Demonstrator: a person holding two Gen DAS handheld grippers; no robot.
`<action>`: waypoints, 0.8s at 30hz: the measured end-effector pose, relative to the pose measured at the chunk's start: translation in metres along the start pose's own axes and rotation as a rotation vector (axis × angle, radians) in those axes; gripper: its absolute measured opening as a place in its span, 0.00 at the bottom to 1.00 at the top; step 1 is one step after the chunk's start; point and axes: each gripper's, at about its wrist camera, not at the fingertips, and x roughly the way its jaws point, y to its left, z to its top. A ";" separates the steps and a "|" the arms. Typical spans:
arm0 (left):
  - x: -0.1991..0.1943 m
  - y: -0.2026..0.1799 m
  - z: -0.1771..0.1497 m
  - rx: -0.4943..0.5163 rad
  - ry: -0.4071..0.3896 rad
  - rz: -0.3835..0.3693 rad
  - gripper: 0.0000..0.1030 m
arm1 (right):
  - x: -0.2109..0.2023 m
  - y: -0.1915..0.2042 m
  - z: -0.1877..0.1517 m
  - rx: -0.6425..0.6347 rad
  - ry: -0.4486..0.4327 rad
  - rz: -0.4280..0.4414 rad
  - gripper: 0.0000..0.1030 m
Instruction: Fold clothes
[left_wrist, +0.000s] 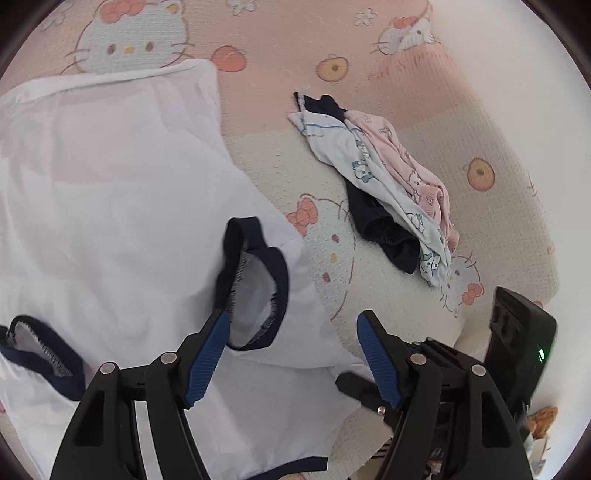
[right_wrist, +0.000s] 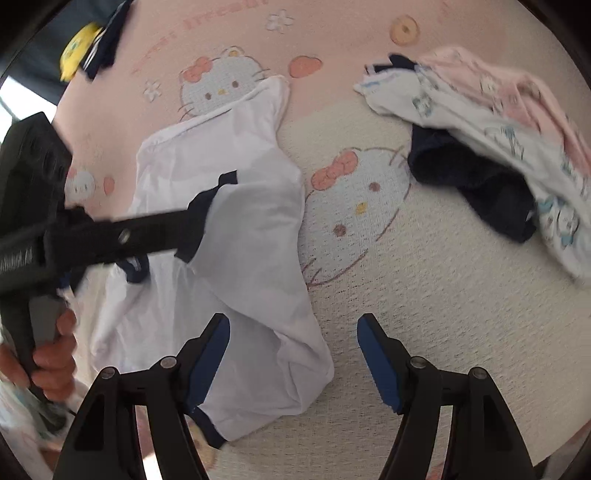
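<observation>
A white T-shirt (left_wrist: 118, 206) with navy trim lies spread on a Hello Kitty mat (left_wrist: 406, 66). My left gripper (left_wrist: 291, 328) is open just above the shirt, its left finger next to a navy-edged sleeve (left_wrist: 255, 291). In the right wrist view the same shirt (right_wrist: 236, 258) lies left of centre. My right gripper (right_wrist: 293, 332) is open, over the shirt's near right edge. The left gripper's arm (right_wrist: 129, 232) reaches across the shirt from the left and touches a navy cuff (right_wrist: 207, 201); its jaws cannot be seen there.
A heap of small clothes (left_wrist: 391, 184), white print, pink and navy, lies on the mat to the right; it also shows in the right wrist view (right_wrist: 498, 147). A dark garment with a yellow patch (right_wrist: 88, 44) lies far left. The right gripper's body (left_wrist: 517, 339) stands at the mat's right edge.
</observation>
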 end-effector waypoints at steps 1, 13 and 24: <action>0.002 -0.002 0.000 0.008 0.000 0.004 0.66 | -0.001 0.005 0.000 -0.047 -0.004 -0.030 0.69; 0.020 0.013 0.001 -0.068 0.019 0.070 0.11 | 0.016 0.048 -0.017 -0.409 -0.066 -0.290 0.29; 0.026 0.045 -0.012 -0.200 0.078 0.064 0.10 | 0.017 0.049 -0.015 -0.435 0.025 -0.243 0.14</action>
